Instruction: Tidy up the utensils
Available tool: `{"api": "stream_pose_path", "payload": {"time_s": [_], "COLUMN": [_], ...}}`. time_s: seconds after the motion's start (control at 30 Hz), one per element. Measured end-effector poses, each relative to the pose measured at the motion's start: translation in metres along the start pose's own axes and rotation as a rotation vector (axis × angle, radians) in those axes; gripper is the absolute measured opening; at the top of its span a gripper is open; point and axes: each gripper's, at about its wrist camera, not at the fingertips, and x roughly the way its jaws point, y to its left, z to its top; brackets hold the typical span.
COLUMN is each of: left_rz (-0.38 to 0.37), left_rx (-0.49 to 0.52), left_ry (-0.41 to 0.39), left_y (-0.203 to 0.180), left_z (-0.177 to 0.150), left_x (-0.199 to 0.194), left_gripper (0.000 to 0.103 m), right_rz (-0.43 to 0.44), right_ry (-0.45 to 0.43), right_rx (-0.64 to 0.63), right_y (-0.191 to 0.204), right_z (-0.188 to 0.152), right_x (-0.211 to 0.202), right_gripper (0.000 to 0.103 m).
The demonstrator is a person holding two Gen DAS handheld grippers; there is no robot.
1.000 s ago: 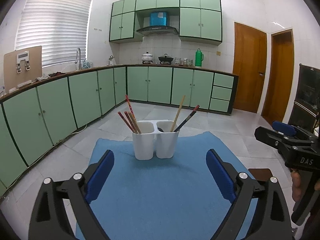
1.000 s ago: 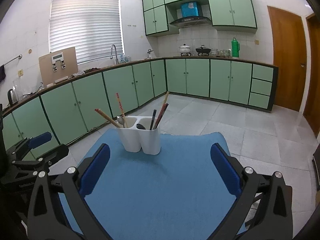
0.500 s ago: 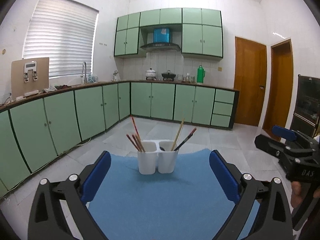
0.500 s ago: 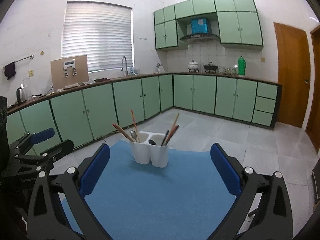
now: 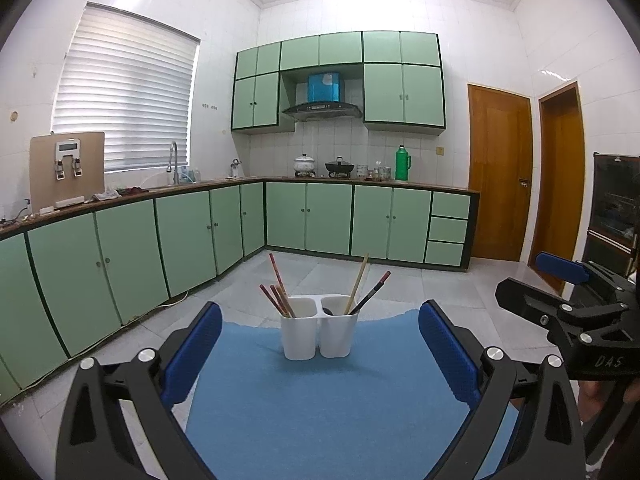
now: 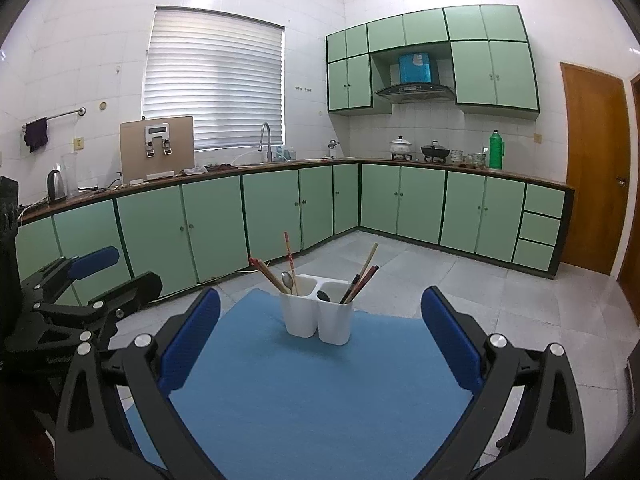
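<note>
Leaning chopsticks in holder — tips splayed outward.

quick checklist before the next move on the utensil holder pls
1. Left gripper open and holding nothing: ok.
2. Right gripper open and holding nothing: ok.
3. White two-compartment holder upright on the blue mat: ok.
4. Utensils all inside the holder, none loose on the mat: ok. Reddish chopsticks and a silver spoon sit in its left cup, a dark spoon and more chopsticks in its right.
5. Sorting finished: cannot tell, since each cup holds both chopsticks and a spoon.
6. Grippers apart from the holder: ok.
</note>
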Motion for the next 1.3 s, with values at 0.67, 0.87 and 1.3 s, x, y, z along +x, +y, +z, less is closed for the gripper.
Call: {"api": "stream_pose_path", "payload": {"time_s": [0.67,0.87,1.3], "left_rz": [0.012,0.013,0.014], "left_rx": [0.000,0.002,0.006], "left_ry": [-0.013,-0.018,-0.020], "left_y": [0.002,0.003,0.001], "left_z": [0.001,0.002,0.003], "left_x": [-0.010,-0.012,-0.015], "left_gripper": [0.097,0.097,0.097], "right_rz": [0.000,-0.001,-0.001], "right_ry": [-0.008,-0.012,-0.021], "right_rx": [-0.007,-0.009,-0.011], "right_y": [0.003,0.003,0.005], "right_z": [-0.001,-0.001,-0.001], "right_x": [-0.003,-0.005,-0.009], "right_gripper": [0.098,0.098,0.098]}}
